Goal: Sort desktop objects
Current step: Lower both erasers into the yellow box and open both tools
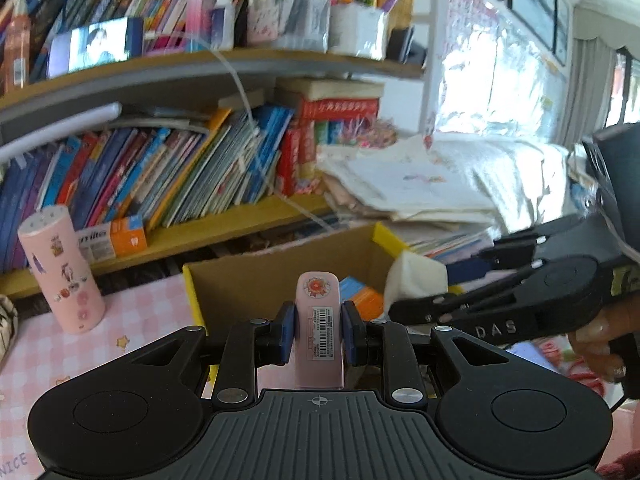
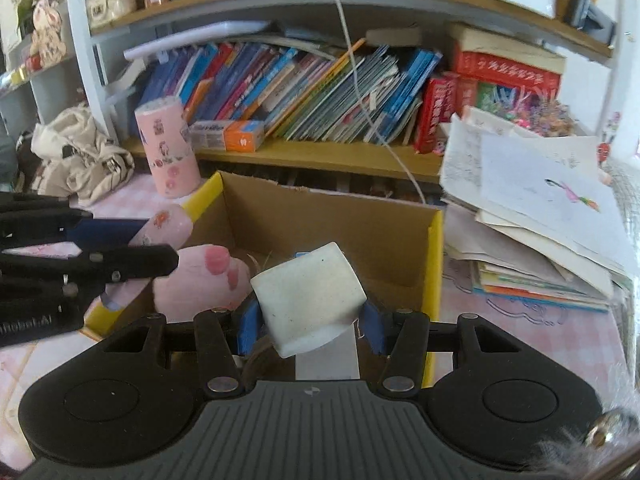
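Left tool [image 1: 318,334] pinches a pink case [image 1: 319,322]; right tool [image 2: 310,322] pinches a white block [image 2: 310,296]. Both hang over the box [image 2: 434,264]; lower inside, probably, before spreading either.

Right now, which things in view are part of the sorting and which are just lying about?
In the job:
left gripper holding pink flat case
right gripper holding white foam block
open cardboard box

Lying about:
pink stickered cylinder
shelf books
loose paper stack
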A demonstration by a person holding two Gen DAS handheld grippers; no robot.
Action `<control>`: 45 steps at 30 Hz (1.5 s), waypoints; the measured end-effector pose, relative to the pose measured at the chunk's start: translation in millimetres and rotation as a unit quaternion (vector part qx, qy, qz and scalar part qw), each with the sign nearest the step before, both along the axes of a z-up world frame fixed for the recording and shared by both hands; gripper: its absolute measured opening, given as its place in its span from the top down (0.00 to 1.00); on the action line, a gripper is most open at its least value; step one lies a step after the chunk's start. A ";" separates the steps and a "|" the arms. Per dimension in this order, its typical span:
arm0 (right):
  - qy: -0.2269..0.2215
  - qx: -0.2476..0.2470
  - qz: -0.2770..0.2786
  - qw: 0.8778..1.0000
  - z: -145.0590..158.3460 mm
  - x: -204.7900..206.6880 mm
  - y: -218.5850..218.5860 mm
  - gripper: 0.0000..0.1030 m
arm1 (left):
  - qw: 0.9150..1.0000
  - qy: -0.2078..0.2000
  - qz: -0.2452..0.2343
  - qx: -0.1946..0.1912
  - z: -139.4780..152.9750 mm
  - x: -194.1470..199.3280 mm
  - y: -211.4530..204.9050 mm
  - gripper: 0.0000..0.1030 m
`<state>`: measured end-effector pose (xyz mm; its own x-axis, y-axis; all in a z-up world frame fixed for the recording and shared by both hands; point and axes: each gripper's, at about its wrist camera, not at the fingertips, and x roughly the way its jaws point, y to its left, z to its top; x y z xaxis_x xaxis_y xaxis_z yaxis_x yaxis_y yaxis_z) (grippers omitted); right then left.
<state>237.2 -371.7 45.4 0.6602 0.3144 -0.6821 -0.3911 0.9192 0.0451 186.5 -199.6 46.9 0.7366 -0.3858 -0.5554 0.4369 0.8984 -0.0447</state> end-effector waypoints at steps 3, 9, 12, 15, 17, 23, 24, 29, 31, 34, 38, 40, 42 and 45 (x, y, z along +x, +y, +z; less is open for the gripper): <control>0.011 -0.007 0.007 1.000 -9.9 20.1 5.7 0.52 | 1.000 0.010 -0.002 0.017 -11.3 8.3 -4.2 0.78; 0.023 -0.015 0.027 0.999 -19.3 50.4 18.3 0.52 | 0.998 0.028 -0.014 0.048 -30.9 15.9 -12.7 0.78; 0.025 -0.019 0.039 0.999 -22.5 58.3 26.0 0.52 | 0.997 0.034 -0.023 0.060 -39.3 17.1 -17.6 0.78; 0.027 -0.019 0.049 0.998 -24.5 64.5 32.8 0.52 | 0.997 0.034 -0.031 0.066 -44.1 18.0 -21.9 0.78; 0.026 -0.021 0.053 0.998 -24.7 67.7 36.2 0.52 | 0.996 0.036 -0.037 0.069 -47.2 18.5 -24.6 0.77; 0.025 -0.022 0.059 0.998 -25.3 72.9 41.4 0.52 | 0.995 0.047 -0.046 0.069 -54.1 19.2 -27.7 0.77; 0.025 -0.021 0.059 0.998 -24.6 73.0 41.4 0.52 | 0.996 0.047 -0.046 0.068 -53.5 18.9 -27.1 0.74; 0.019 -0.008 0.069 0.997 -15.2 68.1 43.6 0.52 | 0.997 0.031 -0.052 0.057 -46.9 10.9 -23.2 0.51; 0.015 -0.006 0.078 0.997 -11.7 64.9 46.7 0.52 | 0.997 0.013 -0.048 0.056 -42.3 3.4 -20.8 0.32; 0.017 -0.007 0.095 0.995 -11.4 61.4 52.7 0.52 | 0.998 -0.012 -0.035 0.059 -36.2 -7.8 -16.6 0.20; 0.025 -0.022 0.098 0.995 -21.2 62.6 59.3 0.52 | 0.998 -0.014 -0.016 0.051 -32.1 -12.0 -8.6 0.16; 0.026 -0.031 0.101 0.994 -25.1 64.1 61.8 0.52 | 0.999 -0.015 -0.007 0.046 -30.0 -14.1 -4.6 0.15; 0.021 -0.045 0.106 0.993 -26.9 63.9 65.5 0.51 | 0.999 -0.016 0.003 0.042 -27.9 -16.2 -0.6 0.15; 0.019 -0.052 0.104 0.993 -26.5 63.0 67.2 0.49 | 0.999 -0.018 0.017 0.036 -24.8 -19.3 5.4 0.15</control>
